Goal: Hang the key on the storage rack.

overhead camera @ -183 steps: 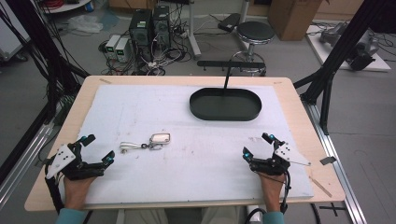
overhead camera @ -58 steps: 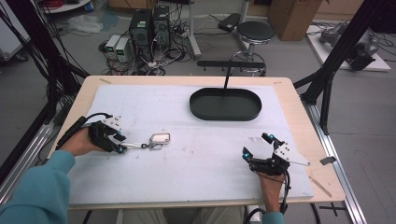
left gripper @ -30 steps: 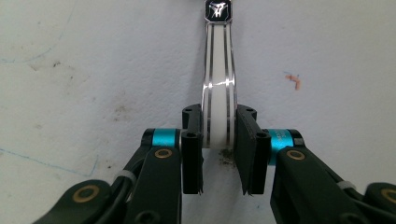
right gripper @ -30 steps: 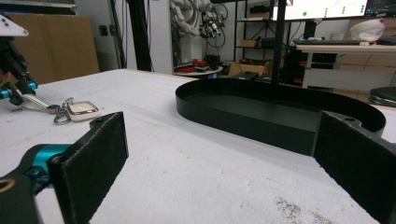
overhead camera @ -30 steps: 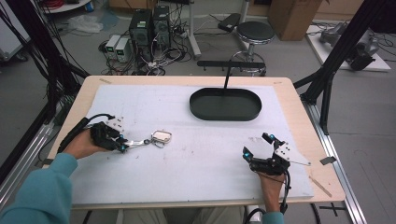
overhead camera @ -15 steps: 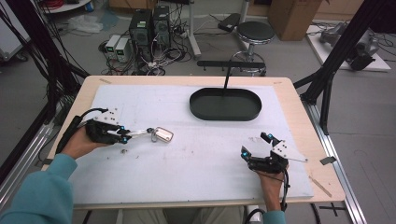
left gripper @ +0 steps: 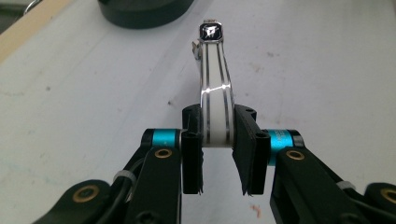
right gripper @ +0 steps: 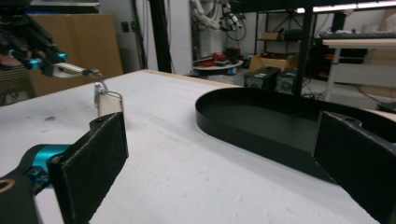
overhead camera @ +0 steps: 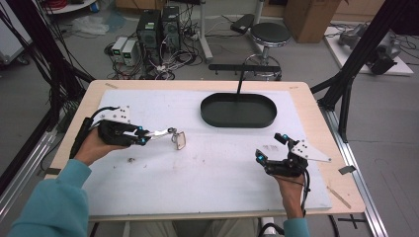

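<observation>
Now keychain [overhead camera: 165, 134] off worktop [overhead camera: 207, 168], strap end clamped btwn left tongs [overhead camera: 142, 138], small rectangular tag [overhead camera: 180, 140] dangling at far end, just above white sheet. Keychain well left of black oval tray [overhead camera: 238, 109], slightly nearer person. Left gripper view: pads [left gripper: 246, 140] pinch white strap w/ silver edges. Right tongs [overhead camera: 269, 148] apart, nothing btwn, near person's side of tray, low over sheet.

overhead view forward-down, two low gripper views, shared black tray [overhead camera: 238, 110]
</observation>
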Demonstrator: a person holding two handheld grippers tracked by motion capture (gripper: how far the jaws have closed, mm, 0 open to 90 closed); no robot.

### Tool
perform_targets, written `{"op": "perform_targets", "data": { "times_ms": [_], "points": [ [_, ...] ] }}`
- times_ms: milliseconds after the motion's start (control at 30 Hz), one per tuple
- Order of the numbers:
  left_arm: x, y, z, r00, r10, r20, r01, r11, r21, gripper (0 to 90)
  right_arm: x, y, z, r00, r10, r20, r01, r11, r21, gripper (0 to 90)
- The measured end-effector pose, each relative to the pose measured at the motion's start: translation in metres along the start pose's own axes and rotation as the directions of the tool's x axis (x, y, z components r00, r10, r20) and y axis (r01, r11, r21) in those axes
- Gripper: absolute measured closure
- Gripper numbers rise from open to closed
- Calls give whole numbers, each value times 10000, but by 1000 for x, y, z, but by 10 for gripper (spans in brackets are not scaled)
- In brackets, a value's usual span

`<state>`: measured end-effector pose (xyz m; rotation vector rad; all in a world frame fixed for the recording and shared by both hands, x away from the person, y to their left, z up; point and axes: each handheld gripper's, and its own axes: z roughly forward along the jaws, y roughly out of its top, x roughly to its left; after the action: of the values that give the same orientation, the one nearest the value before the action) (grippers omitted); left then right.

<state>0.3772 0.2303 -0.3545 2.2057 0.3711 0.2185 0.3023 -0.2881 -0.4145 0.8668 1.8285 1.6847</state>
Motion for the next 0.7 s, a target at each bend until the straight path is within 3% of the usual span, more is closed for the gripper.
{"op": "perform_targets", "data": {
  "times_ms": [233,433,700],
  "points": [
    [-5,20,2,9996,171,235,-159,9987,-491,737,3,22,5,9976,-284,-638,295,9994,159,30],
    [-10,38,6,9979,427,483,-380,9948,-942,737,5,44,15,9895,-427,-1382,476,9983,325,30],
    [-15,57,19,9938,799,770,-723,9927,-968,737,10,69,37,9610,-643,-2688,900,9924,844,30]
  ]
}}
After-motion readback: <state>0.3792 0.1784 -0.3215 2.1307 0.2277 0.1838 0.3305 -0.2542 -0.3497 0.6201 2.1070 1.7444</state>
